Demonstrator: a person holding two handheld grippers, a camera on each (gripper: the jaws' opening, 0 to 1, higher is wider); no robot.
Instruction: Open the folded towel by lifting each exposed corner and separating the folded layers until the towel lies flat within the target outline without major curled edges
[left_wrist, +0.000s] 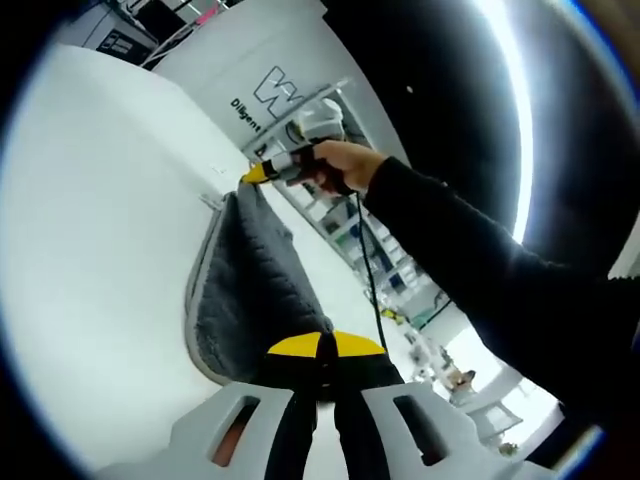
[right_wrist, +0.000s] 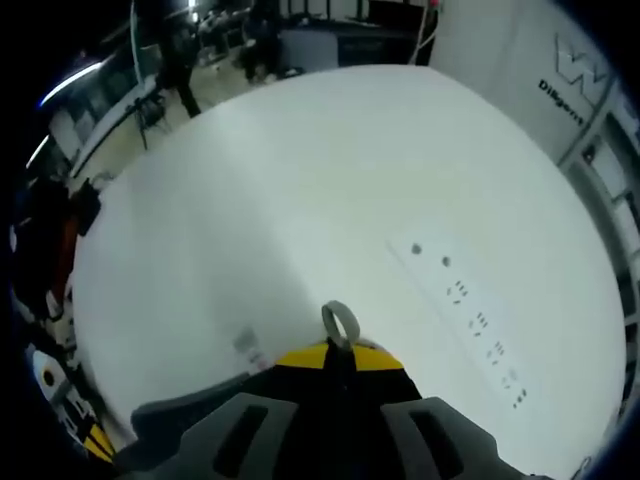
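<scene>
In the left gripper view, the grey towel hangs stretched between both claws above the white table, its fleecy pile dark against a paler hemmed edge. The left gripper, yellow-tipped at 6 o'clock, is clenched on the towel's near corner. At 12 o'clock the right gripper, carried by a hand with a black sleeve, grasps the far corner.

In the right gripper view, the right gripper at 6 o'clock is clamped on towel cloth, a small hanging loop poking above its tips; the rest of the towel is cut off below
</scene>
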